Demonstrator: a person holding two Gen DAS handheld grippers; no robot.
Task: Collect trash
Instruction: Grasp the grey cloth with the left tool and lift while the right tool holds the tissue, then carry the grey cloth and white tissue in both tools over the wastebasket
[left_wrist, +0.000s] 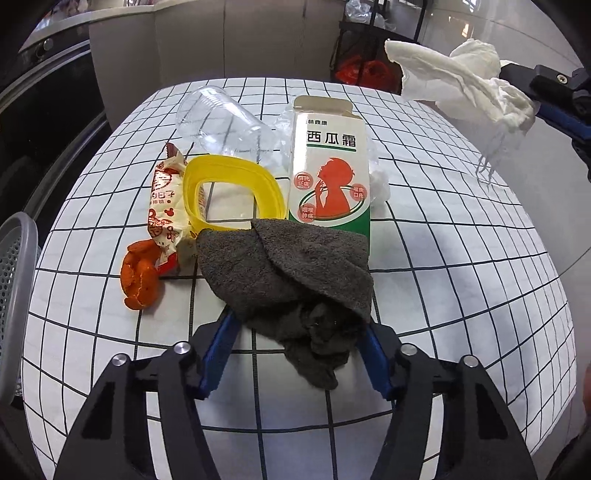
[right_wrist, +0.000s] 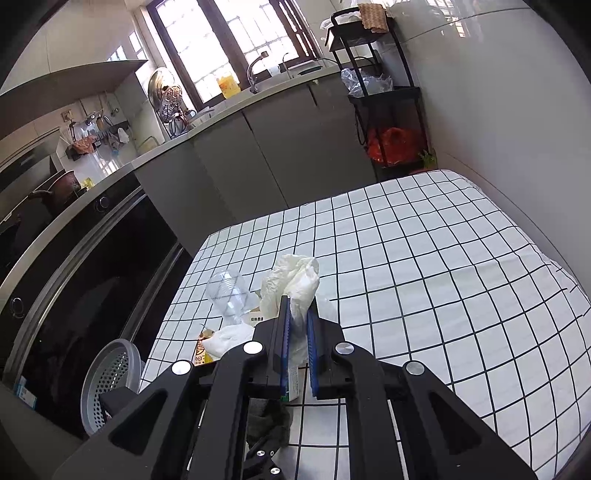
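Hanging between the spread jaws of the left gripper (left_wrist: 295, 325), a grey rag (left_wrist: 295, 273) is seen nearest the camera; whether the jaws touch it cannot be told, but they stand wide and clamp nothing. The rag is soft and limp, so it would be best pinched at a bunched fold.

Just beyond it on the desk (left_wrist: 461, 258) lies the litter. An orange peel (left_wrist: 138, 277) sits to the left, light and brittle, best taken across its curled edge. Touching it is a snack wrapper (left_wrist: 166, 206), thin and slippery, better nipped at a crimped end. A yellow ring (left_wrist: 236, 192) leans over the wrapper; it looks stiff and could be gripped on its rim. A carton (left_wrist: 330, 166) stands upright behind the rag, light and probably crushable, so its narrow sides would suit. Farther back a clear bottle (left_wrist: 221, 122) lies on its side, smooth and liable to roll or buckle; the neck would be the surer hold.

High to the right, a white tissue (right_wrist: 295, 280) is held clear of the desk by the right gripper (right_wrist: 297, 347), whose jaws are closed on it. A perforated bin (right_wrist: 110, 384) stands beside the desk's left edge.
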